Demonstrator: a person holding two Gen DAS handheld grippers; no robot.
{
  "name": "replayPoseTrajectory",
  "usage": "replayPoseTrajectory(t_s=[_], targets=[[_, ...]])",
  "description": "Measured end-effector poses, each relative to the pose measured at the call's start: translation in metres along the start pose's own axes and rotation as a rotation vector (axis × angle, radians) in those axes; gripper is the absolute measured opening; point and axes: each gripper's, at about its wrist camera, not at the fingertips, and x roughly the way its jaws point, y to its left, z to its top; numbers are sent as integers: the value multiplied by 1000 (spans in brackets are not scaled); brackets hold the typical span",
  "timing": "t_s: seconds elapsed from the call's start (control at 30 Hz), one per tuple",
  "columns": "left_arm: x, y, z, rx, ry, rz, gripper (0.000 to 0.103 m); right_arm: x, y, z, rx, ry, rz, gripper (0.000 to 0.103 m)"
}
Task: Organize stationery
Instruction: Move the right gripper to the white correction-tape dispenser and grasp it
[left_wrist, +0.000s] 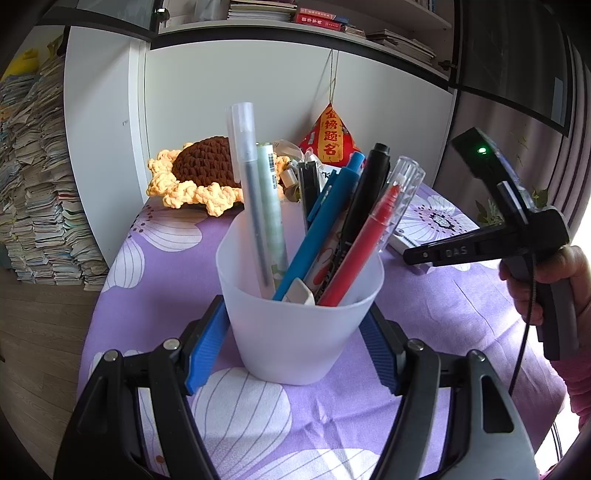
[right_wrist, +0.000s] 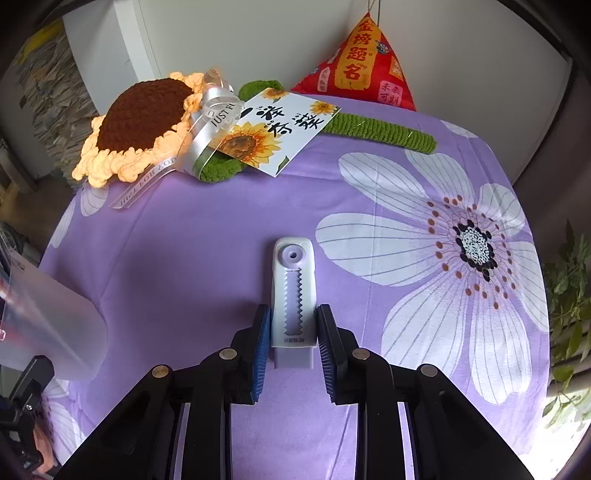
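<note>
We hold the left tongs (left_wrist: 295, 343) low and level, their blue pads pressed against both sides of the translucent pen cup (left_wrist: 301, 314), which stands full of pens on the purple floral tabletop (left_wrist: 166, 295). Our right tongs (right_wrist: 293, 343), right of the cup, pinch a white-and-lilac retractable eraser (right_wrist: 293, 291) lying flat.

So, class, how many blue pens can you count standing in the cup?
2 blue pens: both lean at the middle of the cup, one behind the other, between the green pen and the black marker. Others may be hidden.
</note>
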Motion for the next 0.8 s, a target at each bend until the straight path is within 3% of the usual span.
replayPoseTrajectory(t_s=[0.17, 0.33, 0.57, 0.8], targets=[[0, 0, 0, -2, 2, 0, 70, -22, 0, -16, -30, 12, 45, 26], [1, -1, 0, 0, -1, 2, 70, -49, -6, -61, -71, 72, 72, 26], [1, -1, 0, -1, -1, 2, 70, -73, -13, -117, -104, 111, 40, 26], [1, -1, 0, -1, 0, 1, 70, -77, -21, -138, -68, 131, 44, 26]])
